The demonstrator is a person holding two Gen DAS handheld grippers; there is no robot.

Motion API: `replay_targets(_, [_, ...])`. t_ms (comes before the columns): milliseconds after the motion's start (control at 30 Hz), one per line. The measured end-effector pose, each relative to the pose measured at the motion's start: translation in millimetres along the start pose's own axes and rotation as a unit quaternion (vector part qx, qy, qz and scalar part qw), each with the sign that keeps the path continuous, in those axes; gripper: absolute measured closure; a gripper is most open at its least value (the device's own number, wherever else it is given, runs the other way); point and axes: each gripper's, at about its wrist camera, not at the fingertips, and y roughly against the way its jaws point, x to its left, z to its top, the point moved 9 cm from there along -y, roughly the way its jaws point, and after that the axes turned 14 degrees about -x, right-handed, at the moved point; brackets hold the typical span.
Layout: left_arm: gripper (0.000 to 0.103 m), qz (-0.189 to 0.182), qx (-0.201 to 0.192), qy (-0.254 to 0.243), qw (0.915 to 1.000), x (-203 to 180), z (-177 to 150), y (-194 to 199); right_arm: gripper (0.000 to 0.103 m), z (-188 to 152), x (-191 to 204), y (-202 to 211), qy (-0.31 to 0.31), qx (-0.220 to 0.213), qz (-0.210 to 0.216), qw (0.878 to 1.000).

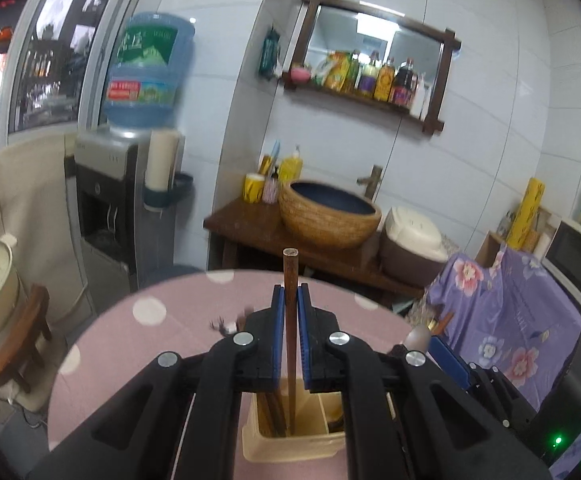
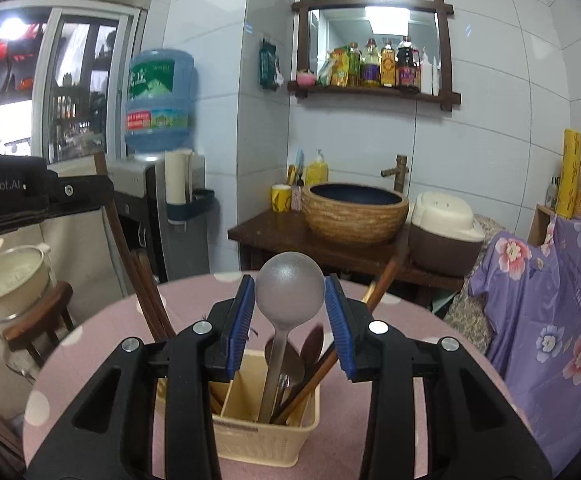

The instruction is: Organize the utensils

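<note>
We are holding a brown chopstick (image 1: 290, 320) upright in the left gripper (image 1: 290, 312), its pads clamped on the shaft, the lower end reaching straight down into the left compartment of the beige caddy (image 2: 264, 436) directly beneath (other chopsticks already standing there). The right gripper (image 2: 290, 312) is standing apart around the grey ladle (image 2: 289, 284), seemingly not touching it.

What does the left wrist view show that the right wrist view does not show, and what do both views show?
Only the left wrist view: the left tongs shut on a brown chopstick standing in the utensil basket.

Only the right wrist view: the right tongs open, with the grey ladle between them, and spoons in the basket's right compartment.

Both: the beige basket on the pink dotted table.
</note>
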Motion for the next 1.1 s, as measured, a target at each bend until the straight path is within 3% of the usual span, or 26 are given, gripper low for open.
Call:
replay_targets(167, [0.095,0.004,0.033,0.006,0.9994,8,-40,-8,0.066,-38,4,-3,0.002,0.025,0.0,1.0])
replay_targets(400, [0.095,0.006,0.048,0.003,0.9988,11,-57,-15,0.065,-59,4,-1,0.007,0.037,0.0,0.999])
replay_targets(500, [0.094,0.004,0.04,-0.001,0.9992,11,-55,-9,0.05,-56,-1,6,-0.001,0.022,-0.007,1.0])
replay_targets(533, [0.091,0.004,0.034,-0.005,0.9994,12,-52,-4,0.042,-54,-2,11,-0.002,0.012,-0.008,1.0])
replay_targets(567, [0.078,0.004,0.026,-0.008,0.9996,13,-50,2,0.039,-52,-3,17,-0.002,0.005,-0.008,1.0])
replay_targets(600, [0.056,0.004,0.017,-0.008,0.9998,14,-49,9,0.036,-50,-4,28,-0.002,-0.005,-0.008,1.0])
replay_targets(667, [0.031,-0.004,-0.009,-0.007,0.9999,18,-48,30,0.03,-48,-6,50,0.001,-0.019,-0.005,1.0])
replay_targets(733, [0.019,-0.007,-0.033,-0.021,0.9992,22,-50,49,0.017,-50,-8,74,0.012,-0.032,-0.01,0.999])
replay_targets(800, [0.005,-0.001,-0.057,-0.049,0.9971,28,-58,72,0.013,-55,-12,102,0.025,-0.04,-0.013,0.999])
replay_targets(933, [0.005,0.007,-0.077,-0.085,0.9934,38,-86,124,0.006,-75,-23,160,0.01,-0.044,-0.013,0.999])
replay_targets(1100, [0.005,0.027,-0.075,-0.057,0.9952,59,-139,186,0.006,-123,-29,223,-0.011,-0.031,-0.019,0.999])
